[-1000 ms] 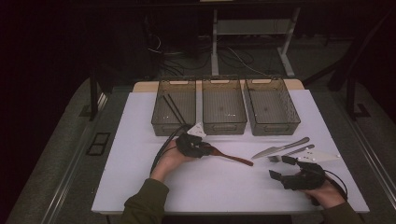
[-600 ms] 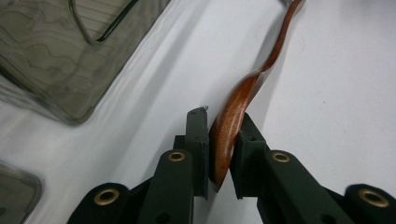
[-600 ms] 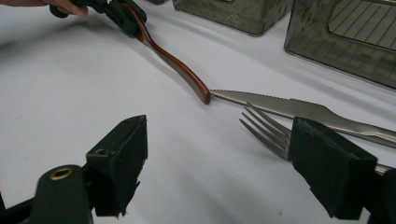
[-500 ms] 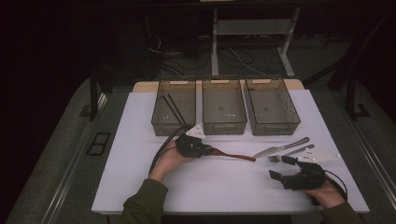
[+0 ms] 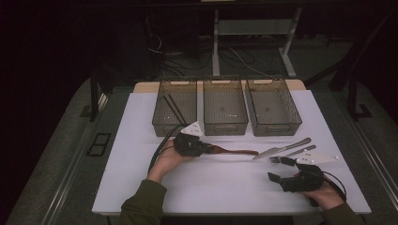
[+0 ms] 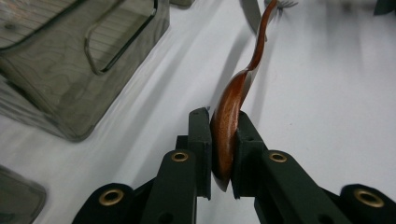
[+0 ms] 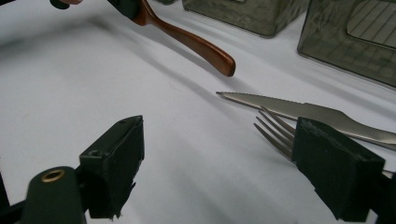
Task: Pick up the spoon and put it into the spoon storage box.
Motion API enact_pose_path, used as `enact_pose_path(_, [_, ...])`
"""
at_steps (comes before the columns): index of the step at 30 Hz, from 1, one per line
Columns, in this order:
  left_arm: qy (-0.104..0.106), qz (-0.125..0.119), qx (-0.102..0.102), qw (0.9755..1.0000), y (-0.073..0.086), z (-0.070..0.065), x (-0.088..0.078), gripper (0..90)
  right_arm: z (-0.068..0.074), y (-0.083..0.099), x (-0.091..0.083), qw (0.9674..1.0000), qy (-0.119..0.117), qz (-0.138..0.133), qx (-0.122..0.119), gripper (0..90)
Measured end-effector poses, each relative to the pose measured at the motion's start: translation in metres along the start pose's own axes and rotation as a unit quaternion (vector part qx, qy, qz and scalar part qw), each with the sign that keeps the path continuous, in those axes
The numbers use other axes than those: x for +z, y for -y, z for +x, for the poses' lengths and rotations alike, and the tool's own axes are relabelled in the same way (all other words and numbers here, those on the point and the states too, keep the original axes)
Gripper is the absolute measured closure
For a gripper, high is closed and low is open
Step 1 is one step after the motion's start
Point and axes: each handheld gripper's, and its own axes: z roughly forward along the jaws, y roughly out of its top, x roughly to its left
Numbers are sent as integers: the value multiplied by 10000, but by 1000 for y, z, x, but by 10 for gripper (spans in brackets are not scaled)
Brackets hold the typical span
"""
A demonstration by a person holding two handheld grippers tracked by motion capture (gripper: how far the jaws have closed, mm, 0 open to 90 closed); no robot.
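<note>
Near the left bin (image 5: 175, 108), my left gripper (image 6: 223, 149) has just closed on the glossy brown wooden spoon (image 6: 229, 126), bowel on edge, handle pointing right; right gripper (image 7: 219, 163) open beside the fork (image 7: 275, 130).

The spoon (image 6: 229, 126) looks like reddish-brown wood, polished smooth and glossy along its curved handle. The knife (image 7: 303, 112) and fork (image 7: 273, 130) are bare metal — silvery, with a dull sheen. The bins (image 5: 225, 110) appear to be smoky, see-through plastic, ribbed on the floor. The tabletop (image 5: 225, 192) is white and matt. The left gripper (image 6: 223, 154) has matt black jaws — its brass-coloured rivets shine.
</note>
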Motion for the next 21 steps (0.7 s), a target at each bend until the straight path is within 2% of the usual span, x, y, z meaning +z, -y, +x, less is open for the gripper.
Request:
enact_pose_path(3, [-23, -75, -38, 10000, -2, -1, -6, 802, 1, 0, 3, 10000, -13, -20, -19, 117])
enact_pose_path(6, [-42, -142, -78, 9999, -3, -1, -12, 802, 1, 0, 6, 9999, 119, -49, 5, 116])
enact_pose_path(12, [-156, -219, -151, 9995, -5, 0, -24, 802, 2, -1, 9, 9999, 110, -31, 6, 116])
enact_pose_path(21, [-389, -445, -380, 9975, -11, 1, -37, 802, 1, -1, 7, 9999, 111, -63, -28, 116])
